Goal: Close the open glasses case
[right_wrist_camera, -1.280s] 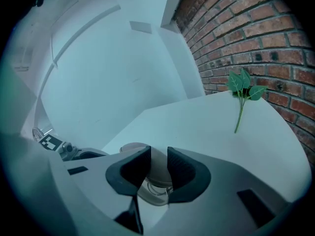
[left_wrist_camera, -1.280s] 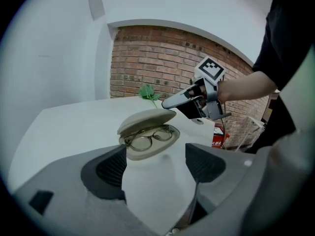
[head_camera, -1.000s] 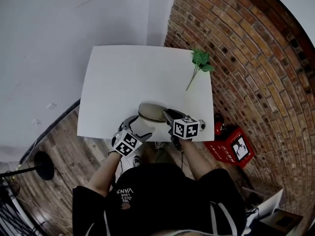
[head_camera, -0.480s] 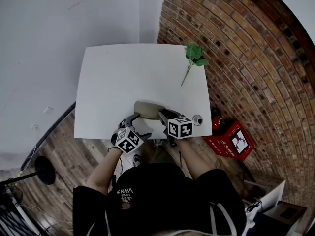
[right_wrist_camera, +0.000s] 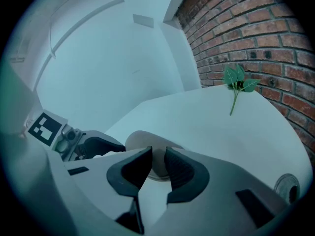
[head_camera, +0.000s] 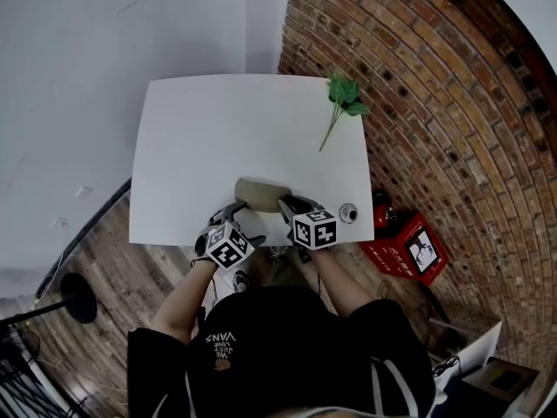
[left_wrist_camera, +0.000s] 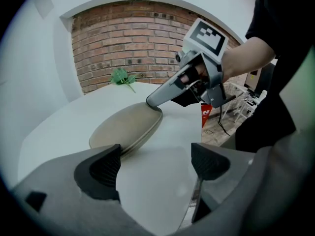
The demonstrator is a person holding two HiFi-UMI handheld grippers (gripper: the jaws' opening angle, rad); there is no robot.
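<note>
- The left gripper (left_wrist_camera: 153, 163) stands wide open, and its jaws have just been opening. Only the bare white table (left_wrist_camera: 172, 134) shows between them.
- The beige glasses case (left_wrist_camera: 125, 129) lies flat just ahead of that gripper, towards its left pad, which covers the case's near end.
- The case's lid lies down on the base with a dark seam along the side. Whether it is snapped fully shut cannot be told.
- The right gripper (right_wrist_camera: 156, 168) has its jaws nearly together with a narrow slit between them, and they have just been closing. Nothing is seen pinched in the slit.
- From the left gripper view its tips sit at the case's far end. In its own view the pads cover most of the case, so the spot of contact is hidden.
- Well ahead of the right gripper lies a green leafy sprig (right_wrist_camera: 237, 80), near the brick wall (right_wrist_camera: 275, 38).
- Low at that gripper's right is a small round object (right_wrist_camera: 288, 186), partly cut off and too blurred to identify.
</note>
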